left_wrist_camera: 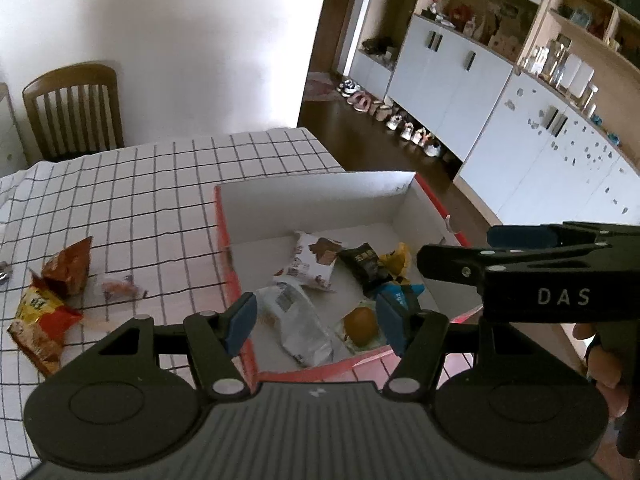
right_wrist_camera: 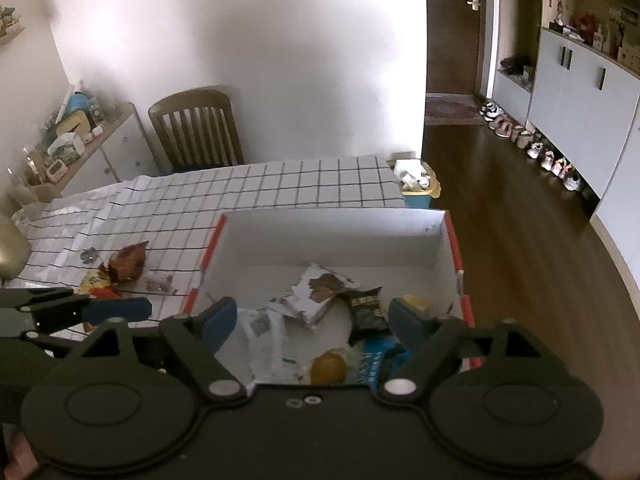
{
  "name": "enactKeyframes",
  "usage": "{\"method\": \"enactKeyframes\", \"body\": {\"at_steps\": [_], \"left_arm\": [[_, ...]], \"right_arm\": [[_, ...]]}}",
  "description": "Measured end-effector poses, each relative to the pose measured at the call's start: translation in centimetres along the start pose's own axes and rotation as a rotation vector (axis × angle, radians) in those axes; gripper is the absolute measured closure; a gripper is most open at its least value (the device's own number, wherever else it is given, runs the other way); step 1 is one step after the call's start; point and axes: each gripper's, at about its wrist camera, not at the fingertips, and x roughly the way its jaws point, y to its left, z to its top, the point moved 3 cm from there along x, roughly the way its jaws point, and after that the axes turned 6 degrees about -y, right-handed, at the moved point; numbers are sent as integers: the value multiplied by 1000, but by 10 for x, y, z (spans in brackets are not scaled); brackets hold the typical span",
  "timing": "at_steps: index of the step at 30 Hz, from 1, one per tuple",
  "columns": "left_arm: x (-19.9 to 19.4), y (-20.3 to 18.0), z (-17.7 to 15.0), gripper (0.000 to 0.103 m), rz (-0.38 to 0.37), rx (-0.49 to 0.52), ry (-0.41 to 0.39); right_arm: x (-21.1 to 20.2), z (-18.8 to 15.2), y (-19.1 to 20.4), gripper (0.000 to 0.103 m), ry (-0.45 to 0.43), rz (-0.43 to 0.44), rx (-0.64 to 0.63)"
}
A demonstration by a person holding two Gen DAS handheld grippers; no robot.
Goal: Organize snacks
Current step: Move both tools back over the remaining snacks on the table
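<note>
A red box with white inner walls stands on the checked tablecloth. In it lie a white cookie packet, a black packet, a yellow packet, a blue packet, a clear wrapper and a wrapped round bun. Left of the box on the cloth are an orange-brown bag, a yellow-red bag and a small clear-wrapped snack. My left gripper hangs open over the box's near left corner. My right gripper is open over the box's near side, holding nothing.
A wooden chair stands at the table's far end. White cabinets and a row of shoes line the right wall. A cluttered sideboard is at the far left. A bin sits beyond the table's far right corner.
</note>
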Motion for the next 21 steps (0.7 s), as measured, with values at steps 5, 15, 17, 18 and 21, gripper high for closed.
{"method": "enactKeyframes", "body": {"at_steps": [5, 15, 17, 18, 21], "left_arm": [[-21, 23, -4, 38, 9, -9, -20], [-61, 91, -12, 23, 59, -41, -56], [-67, 111, -14, 22, 71, -45, -61], [-69, 118, -14, 18, 74, -45, -65], [-75, 148, -16, 12, 102, -56, -78]], "right_arm": [[-7, -2, 22, 14, -13, 21, 1], [-12, -5, 79, 5, -37, 57, -5], [-10, -5, 92, 4, -39, 64, -11], [-9, -6, 99, 4, -38, 68, -11], [-5, -7, 116, 4, -35, 75, -13]]}}
